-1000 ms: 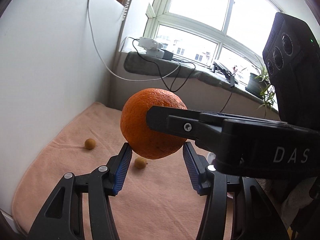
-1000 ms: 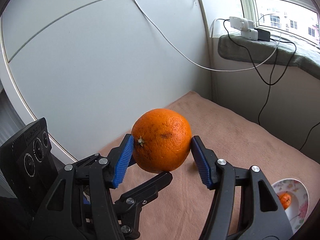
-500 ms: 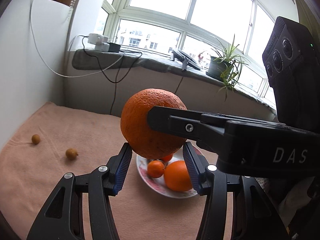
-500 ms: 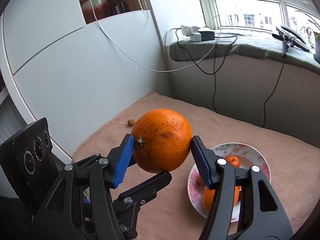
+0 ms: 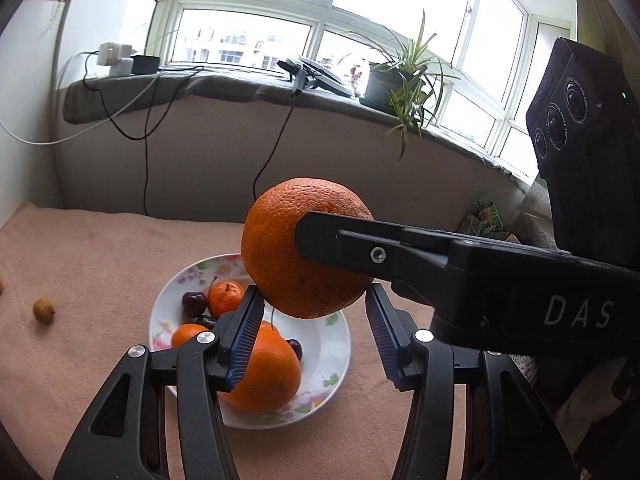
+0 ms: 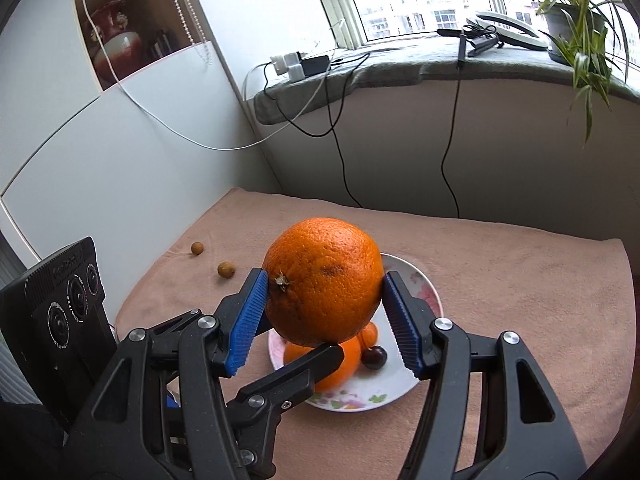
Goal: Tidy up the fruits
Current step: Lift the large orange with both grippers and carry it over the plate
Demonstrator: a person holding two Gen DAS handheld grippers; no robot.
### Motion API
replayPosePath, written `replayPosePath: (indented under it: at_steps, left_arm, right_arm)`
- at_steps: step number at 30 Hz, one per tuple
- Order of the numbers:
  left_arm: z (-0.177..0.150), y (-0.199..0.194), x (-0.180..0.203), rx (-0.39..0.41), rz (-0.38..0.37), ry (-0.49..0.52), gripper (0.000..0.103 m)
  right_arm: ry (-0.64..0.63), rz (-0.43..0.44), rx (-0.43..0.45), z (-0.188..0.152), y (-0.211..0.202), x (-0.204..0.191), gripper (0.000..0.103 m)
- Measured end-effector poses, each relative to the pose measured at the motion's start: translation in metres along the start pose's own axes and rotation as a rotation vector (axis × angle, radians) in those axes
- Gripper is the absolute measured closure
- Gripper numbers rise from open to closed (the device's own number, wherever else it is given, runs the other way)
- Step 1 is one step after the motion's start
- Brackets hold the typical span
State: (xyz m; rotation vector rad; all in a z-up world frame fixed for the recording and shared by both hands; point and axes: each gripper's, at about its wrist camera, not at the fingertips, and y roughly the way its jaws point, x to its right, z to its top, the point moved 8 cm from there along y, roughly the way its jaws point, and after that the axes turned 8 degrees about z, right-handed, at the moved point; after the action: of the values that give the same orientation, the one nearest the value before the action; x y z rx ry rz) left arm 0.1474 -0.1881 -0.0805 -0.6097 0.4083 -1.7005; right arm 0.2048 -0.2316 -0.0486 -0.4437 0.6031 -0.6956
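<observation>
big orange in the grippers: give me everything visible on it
The orange is large and round, with pitted bright peel, a dry stem stub and a brown scuff near it. It looks whole. The right gripper clamps it between blue ribbed pads, in the air over the plate. The left gripper has its tips at the underside; whether they press is unclear.

Soft daylight poured through the bay window [image 5: 400, 12], whose panes were blown out to white, leaving only faint shadows under the floral plate [image 6: 400, 396], while fisheye distortion bowed the window frames and darkened every corner, though both pictures stayed sharp.
</observation>
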Motion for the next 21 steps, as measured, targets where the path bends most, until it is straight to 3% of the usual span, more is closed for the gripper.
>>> replayPosePath:
  at_steps: [11, 21]
  left_arm:
    - [-0.016, 0.043, 0.021, -0.098, -0.012, 0.044, 0.051]
    - [-0.023, 0.054, 0.028, -0.114, 0.039, 0.116, 0.051]
  right_arm:
    - [0.166, 0.021, -0.018, -0.013, 0.011, 0.062, 0.041]
    - [0.224, 0.034, -0.043, -0.016, 0.024, 0.077, 0.041]
